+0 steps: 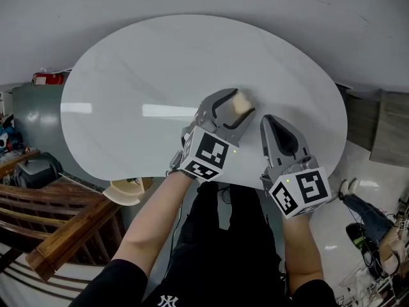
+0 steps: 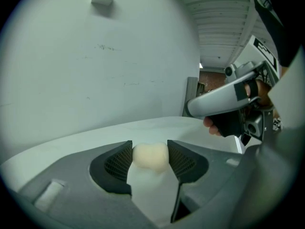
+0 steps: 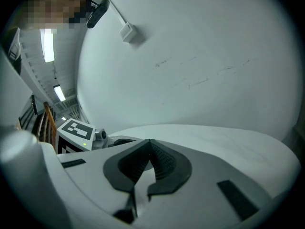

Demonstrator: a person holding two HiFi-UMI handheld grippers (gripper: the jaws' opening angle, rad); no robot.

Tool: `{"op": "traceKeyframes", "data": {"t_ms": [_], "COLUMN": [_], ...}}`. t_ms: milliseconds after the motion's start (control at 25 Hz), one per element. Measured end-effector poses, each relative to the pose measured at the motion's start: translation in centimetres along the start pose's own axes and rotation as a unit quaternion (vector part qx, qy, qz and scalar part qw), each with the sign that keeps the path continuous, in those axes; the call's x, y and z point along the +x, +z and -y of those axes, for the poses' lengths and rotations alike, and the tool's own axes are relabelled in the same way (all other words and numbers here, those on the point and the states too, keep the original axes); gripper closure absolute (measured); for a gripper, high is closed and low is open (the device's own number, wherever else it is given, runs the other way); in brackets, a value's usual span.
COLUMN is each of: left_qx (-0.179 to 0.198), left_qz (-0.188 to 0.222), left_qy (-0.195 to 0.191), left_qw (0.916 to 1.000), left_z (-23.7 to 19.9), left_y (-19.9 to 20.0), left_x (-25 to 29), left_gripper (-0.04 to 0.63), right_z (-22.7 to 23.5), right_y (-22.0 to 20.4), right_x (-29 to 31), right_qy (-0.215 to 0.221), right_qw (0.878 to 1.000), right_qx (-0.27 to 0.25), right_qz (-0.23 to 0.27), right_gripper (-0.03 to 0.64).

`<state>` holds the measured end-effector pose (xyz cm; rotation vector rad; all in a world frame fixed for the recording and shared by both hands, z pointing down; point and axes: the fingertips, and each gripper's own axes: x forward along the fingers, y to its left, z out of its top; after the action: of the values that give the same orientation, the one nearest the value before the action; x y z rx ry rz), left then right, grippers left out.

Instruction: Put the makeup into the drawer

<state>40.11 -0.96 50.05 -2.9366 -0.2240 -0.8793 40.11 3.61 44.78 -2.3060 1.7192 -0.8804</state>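
Left gripper point(image 1: 238, 105) — makeup sponge point(image 2: 150, 156) (between fingers point(image 2: 116, 163))

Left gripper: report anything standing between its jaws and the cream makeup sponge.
Nothing does: the left gripper already grips the makeup sponge between its pads. The right gripper is shut and empty beside it. No drawer shows in any view.

This is an industrial-style indoor workspace: a white oval table point(image 1: 128, 75) is standing against a bare grey wall point(image 2: 95, 56), tube lights point(image 3: 47, 44) are glowing under a ribbed ceiling point(image 2: 219, 27), and wooden railings point(image 1: 57, 226) are running alongside.
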Motion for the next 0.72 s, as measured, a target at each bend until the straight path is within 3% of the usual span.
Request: {"op": "traceKeyframes", "data": {"t_ms": [280, 720], "left_qx": [-0.017, -0.042], "left_qz": [0.026, 0.053], "left_qy": [0.024, 0.082], "left_qw": [0.9992, 0.9943], "left_z": [0.2, -0.8], "left_y": [1.7, 0.4], "left_x": [-5.5, -16.6], "left_gripper": [0.359, 0.36], "right_z": [-4.3, -13.6], "right_y": [1.1, 0.6], "right_x": [-0.9, -0.9], "right_qy": [0.022, 0.068], "right_qw": [0.999, 0.996], "right_qx": [-0.023, -0.059], "right_qz": [0.011, 0.011], "right_gripper": [0.601, 0.601]}}
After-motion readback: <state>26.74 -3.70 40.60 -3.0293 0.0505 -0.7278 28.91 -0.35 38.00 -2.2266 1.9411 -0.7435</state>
